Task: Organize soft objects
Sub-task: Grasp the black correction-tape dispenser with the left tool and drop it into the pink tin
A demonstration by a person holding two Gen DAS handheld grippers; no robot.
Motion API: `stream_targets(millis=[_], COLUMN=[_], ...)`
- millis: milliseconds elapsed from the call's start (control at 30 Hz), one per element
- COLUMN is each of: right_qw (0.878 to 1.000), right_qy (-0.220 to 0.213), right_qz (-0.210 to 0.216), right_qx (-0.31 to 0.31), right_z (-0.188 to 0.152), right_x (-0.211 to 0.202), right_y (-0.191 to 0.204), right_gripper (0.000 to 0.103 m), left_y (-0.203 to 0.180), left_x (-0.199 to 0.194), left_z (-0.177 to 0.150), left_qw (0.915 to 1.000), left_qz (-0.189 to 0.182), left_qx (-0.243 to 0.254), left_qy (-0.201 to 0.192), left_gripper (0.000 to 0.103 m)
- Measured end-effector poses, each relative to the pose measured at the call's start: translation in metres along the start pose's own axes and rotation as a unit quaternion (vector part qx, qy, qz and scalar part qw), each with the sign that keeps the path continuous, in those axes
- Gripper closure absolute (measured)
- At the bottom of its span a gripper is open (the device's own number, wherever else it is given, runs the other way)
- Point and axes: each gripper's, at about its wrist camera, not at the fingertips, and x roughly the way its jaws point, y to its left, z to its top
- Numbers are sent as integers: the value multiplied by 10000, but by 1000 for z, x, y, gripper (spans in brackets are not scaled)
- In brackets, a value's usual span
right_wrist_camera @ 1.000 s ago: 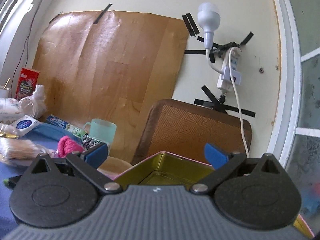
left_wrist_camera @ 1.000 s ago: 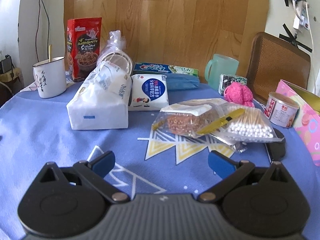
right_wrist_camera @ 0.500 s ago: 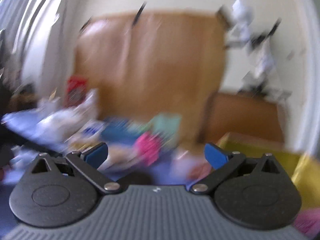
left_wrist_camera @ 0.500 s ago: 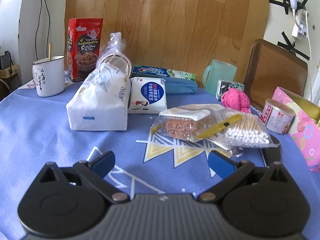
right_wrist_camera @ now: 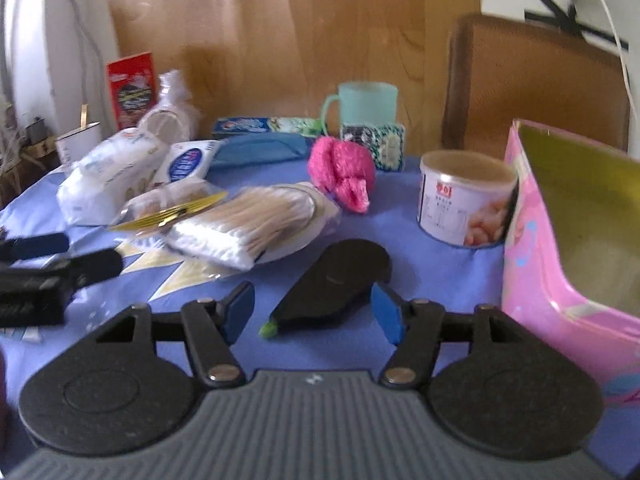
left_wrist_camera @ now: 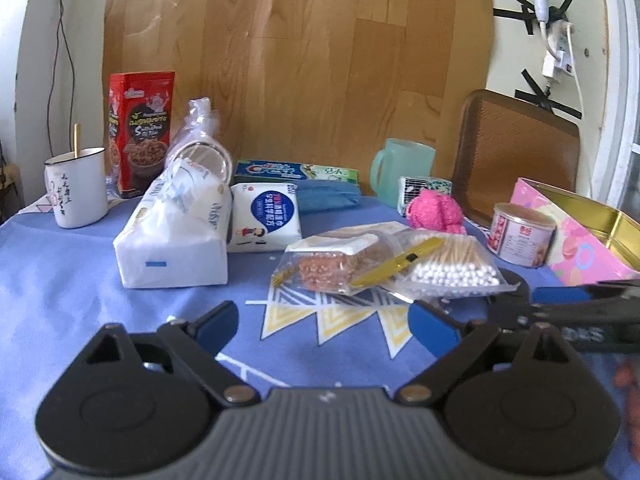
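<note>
The right gripper point(right_wrist_camera: 312, 314) has swung down off the wall and chair-back it faced a second ago; its camera now looks across the blue tablecloth point(right_wrist_camera: 400, 216), fingers spread wide and empty either side of a flat black object point(right_wrist_camera: 334, 284) lying on the cloth. The left gripper point(left_wrist_camera: 324, 326) has barely shifted, fingers likewise parted with nothing between them, low over the cloth short of the bagged cotton swabs point(left_wrist_camera: 456, 264). New in the left view: the right gripper's arm pokes in from the right edge. The pink fluffy ball point(right_wrist_camera: 344, 170) sits mid-table, just beside the patterned box point(right_wrist_camera: 384, 140). Only the right view shows inside the pink tin point(right_wrist_camera: 560, 248); only the left shows the whole tissue pack point(left_wrist_camera: 176, 236) and white mug point(left_wrist_camera: 78, 186).
</note>
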Motion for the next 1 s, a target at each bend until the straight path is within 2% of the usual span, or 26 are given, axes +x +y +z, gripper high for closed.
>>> stream_targets(millis=[33, 67, 100, 167, 333, 400, 433, 467, 533, 600, 667, 767, 867, 1000], right_qw=[10000, 9999, 9999, 9999, 9999, 9994, 9992, 9989, 9968, 9932, 9905, 9893, 9905, 9872], right_qy=[56, 51, -27, -52, -165, -246, -269, -287, -320, -344, -390, -493, -752, -1403], right_qz=[-74, -94, -148, -135, 25, 203, 269, 313, 520, 749, 874, 917, 678, 203], right_qx=[-19, -11, -39, -48, 25, 98, 140, 213, 507, 820, 988, 1027, 927, 737], right_z=[-1, -2, -6, -11, -34, -48, -54, -59, -65, -67, -70, -71, -69, -55], right_x=[6, 7, 3, -8, -40, -57, -64, -70, -78, -80, -82, -85, -92, -109], right_y=[0, 1, 3, 3, -5, -8, -8, -7, -11, -17, -20, -22, -28, -43], right_gripper=[37, 42, 56, 64, 64, 64, 64, 64, 64, 64, 64, 64, 64, 64], left_y=[1, 2, 3, 5, 3, -1, -3, -4, -16, -36, -54, -73, -88, -131], left_x=[0, 0, 0, 0, 2, 5, 6, 8, 11, 15, 23, 30, 31, 18], left_z=[0, 0, 0, 0, -1, 0, 0, 0, 1, 3, 4, 6, 18, 52], left_qw=[10000, 10000, 9999, 9998, 9991, 9972, 9943, 9892, 9707, 9611, 9556, 9506, 9493, 9508], left_qz=[-33, -64, -113, -195, -393, -617, -870, -1206, -1978, -2270, -2368, -2457, -2529, -2774], left_qx=[-11, -26, -48, -89, -10, 52, -54, -230, -584, -512, -432, -317, -356, 115], left_qy=[6, 13, 15, 18, 161, 408, 609, 804, 1232, 1489, 1700, 1872, 1832, 1376], left_gripper=[13, 14, 17, 19, 23, 23, 23, 23, 23, 24, 35, 63, 65, 69])
